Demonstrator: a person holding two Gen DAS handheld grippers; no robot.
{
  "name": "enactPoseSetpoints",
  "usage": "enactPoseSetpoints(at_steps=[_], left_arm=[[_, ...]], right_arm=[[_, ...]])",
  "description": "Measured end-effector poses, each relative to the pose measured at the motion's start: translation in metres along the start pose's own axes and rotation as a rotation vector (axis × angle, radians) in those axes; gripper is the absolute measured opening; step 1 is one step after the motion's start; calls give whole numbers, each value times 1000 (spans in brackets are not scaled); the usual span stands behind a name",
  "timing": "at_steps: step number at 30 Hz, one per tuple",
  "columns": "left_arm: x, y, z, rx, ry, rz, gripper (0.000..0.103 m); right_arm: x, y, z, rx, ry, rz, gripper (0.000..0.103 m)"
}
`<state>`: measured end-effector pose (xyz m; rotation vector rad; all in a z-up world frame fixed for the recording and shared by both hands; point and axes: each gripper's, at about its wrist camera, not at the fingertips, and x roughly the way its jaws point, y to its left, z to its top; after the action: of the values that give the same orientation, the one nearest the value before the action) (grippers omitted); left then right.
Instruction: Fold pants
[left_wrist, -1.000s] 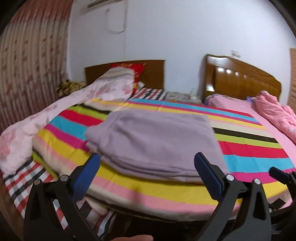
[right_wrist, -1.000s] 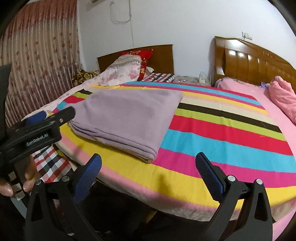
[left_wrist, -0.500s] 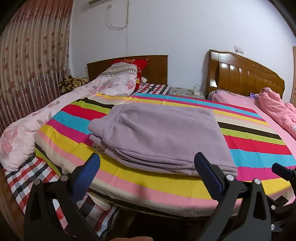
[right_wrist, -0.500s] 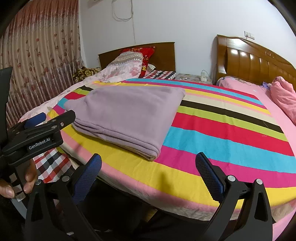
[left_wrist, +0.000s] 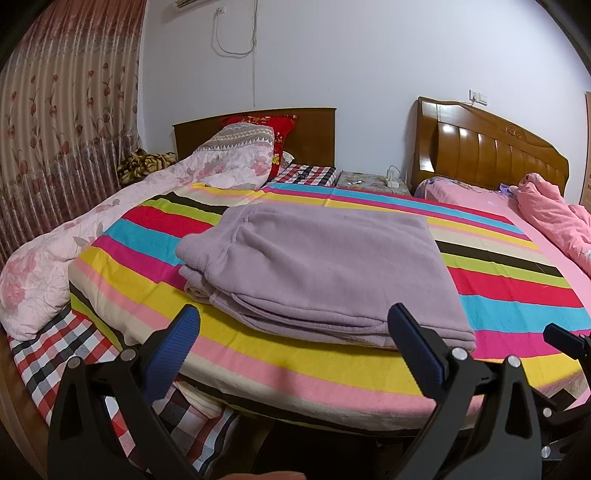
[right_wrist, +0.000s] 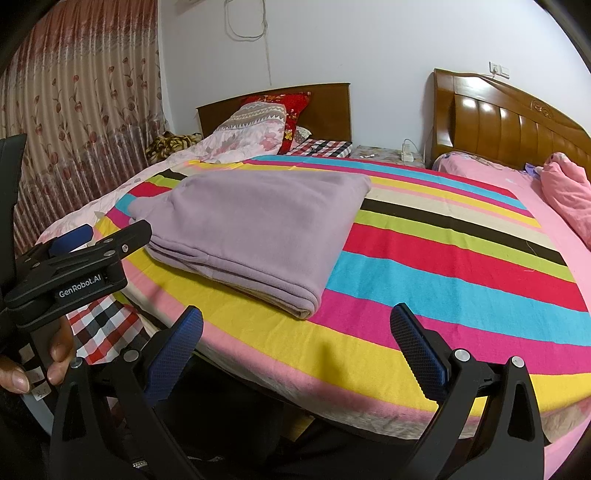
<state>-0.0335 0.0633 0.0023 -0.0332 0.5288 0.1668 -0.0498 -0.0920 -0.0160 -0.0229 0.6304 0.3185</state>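
The lilac pants (left_wrist: 325, 269) lie folded in a flat stack on the striped blanket (left_wrist: 517, 291), also seen in the right wrist view (right_wrist: 258, 229). My left gripper (left_wrist: 291, 343) is open and empty, just short of the bed's near edge, in front of the pants. My right gripper (right_wrist: 295, 343) is open and empty, off the bed's near edge and to the right of the pants. The left gripper also shows from the side in the right wrist view (right_wrist: 74, 254), held by a hand.
A floral quilt (left_wrist: 74, 240) and pillows (left_wrist: 243, 144) lie on the left. A pink bed (left_wrist: 546, 214) with a bundled pink blanket adjoins on the right. Two wooden headboards (left_wrist: 487, 147) and a nightstand (left_wrist: 369, 182) stand at the wall. Curtains hang left.
Both grippers have drawn back and risen slightly from the bed, so the pants appear lower and farther. Both stay open.
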Motion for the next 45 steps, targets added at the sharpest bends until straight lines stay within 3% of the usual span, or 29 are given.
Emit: enactPoseSetpoints(at_steps=[45], left_arm=[[1, 8, -11, 4, 10, 8, 101]], right_arm=[[3, -6, -6, 18, 12, 13, 98]])
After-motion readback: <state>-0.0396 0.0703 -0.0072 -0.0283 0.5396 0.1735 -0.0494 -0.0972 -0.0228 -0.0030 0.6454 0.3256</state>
